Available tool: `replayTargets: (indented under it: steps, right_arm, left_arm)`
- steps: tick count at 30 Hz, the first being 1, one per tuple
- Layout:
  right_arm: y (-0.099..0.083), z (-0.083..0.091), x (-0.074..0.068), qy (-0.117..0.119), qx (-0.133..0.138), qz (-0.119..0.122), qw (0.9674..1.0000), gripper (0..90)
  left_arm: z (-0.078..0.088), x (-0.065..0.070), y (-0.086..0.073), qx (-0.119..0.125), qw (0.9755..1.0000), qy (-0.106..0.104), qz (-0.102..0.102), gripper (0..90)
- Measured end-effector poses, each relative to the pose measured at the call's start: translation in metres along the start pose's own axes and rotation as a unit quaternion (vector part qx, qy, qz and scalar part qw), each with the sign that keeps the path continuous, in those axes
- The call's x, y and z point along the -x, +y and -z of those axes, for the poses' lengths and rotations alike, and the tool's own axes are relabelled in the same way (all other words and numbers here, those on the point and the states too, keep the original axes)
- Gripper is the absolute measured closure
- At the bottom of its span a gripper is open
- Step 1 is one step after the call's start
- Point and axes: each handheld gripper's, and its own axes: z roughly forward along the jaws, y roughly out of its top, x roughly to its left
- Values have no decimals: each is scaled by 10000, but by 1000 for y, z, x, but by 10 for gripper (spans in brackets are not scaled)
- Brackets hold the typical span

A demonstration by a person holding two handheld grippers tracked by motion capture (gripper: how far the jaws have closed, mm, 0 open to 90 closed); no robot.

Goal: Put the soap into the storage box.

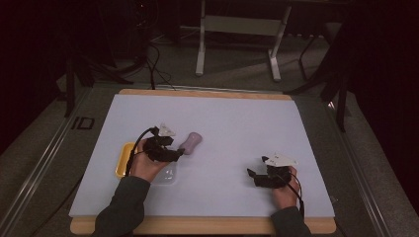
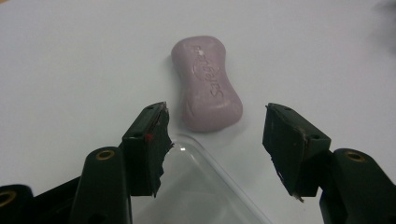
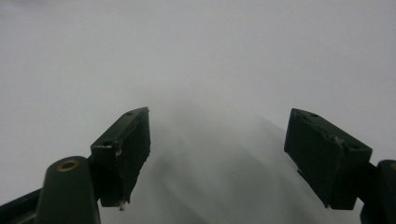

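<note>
The left gripper [image 2: 217, 135] is spread wide and empty, jaws aimed at the pink soap bar [image 2: 205, 84] lying just beyond them, its long axis running away from the jaws. A clear lid [image 2: 201, 186] sits beneath them, a yellow tray [image 1: 123, 159] at its left. The right gripper [image 3: 217, 158], also spread, hovers well apart over bare table [image 1: 237, 123].

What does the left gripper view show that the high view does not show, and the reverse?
The left gripper view alone gives the raised lettering on the pink soap bar and the open jaws of the left gripper from close by. The high view alone gives the yellow tray, the right gripper, the wooden table edge and the floor beyond. Both views share the soap bar, the clear plastic lid and the white table surface.
</note>
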Motion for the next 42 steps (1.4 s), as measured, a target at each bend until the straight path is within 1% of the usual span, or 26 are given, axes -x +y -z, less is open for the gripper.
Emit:
replayTargets:
  steps: [6,12,18,23,25,27,29,30,33,37,42]
  right_arm:
    - [0,0,0,-1,3,-29,10000,213]
    - [0,0,0,1,2,-21,10000,213]
    - [0,0,0,7,0,-17,10000,213]
    - [0,0,0,6,-9,-6,10000,213]
    - [0,0,0,9,-12,-8,10000,213]
    - [0,0,0,15,-12,1,10000,213]
    - [0,0,0,15,-13,2,10000,213]
    - [0,0,0,15,-11,1,10000,213]
    - [0,0,0,17,-12,-2,10000,213]
    - [0,0,0,18,-15,4,10000,213]
    - [0,0,0,18,-13,4,10000,213]
  left_arm:
    - [-10,0,10,-112,9999,9,-57,400]
    - [-19,0,15,-199,9998,40,-55,387]
    - [-28,-2,20,-324,9995,37,-2,369]
    - [-33,-4,24,-427,9990,54,99,352]
    - [-36,-5,25,-505,9986,65,134,335]
    - [-38,-6,28,-567,9983,23,147,323]
    - [-39,-6,28,-595,9981,21,135,316]
    - [-41,-6,30,-647,9978,61,108,316]
    - [-42,-6,32,-663,9977,41,127,311]
    - [-44,-7,35,-730,9973,34,80,311]
    - [-47,-8,37,-754,9971,-14,82,316]
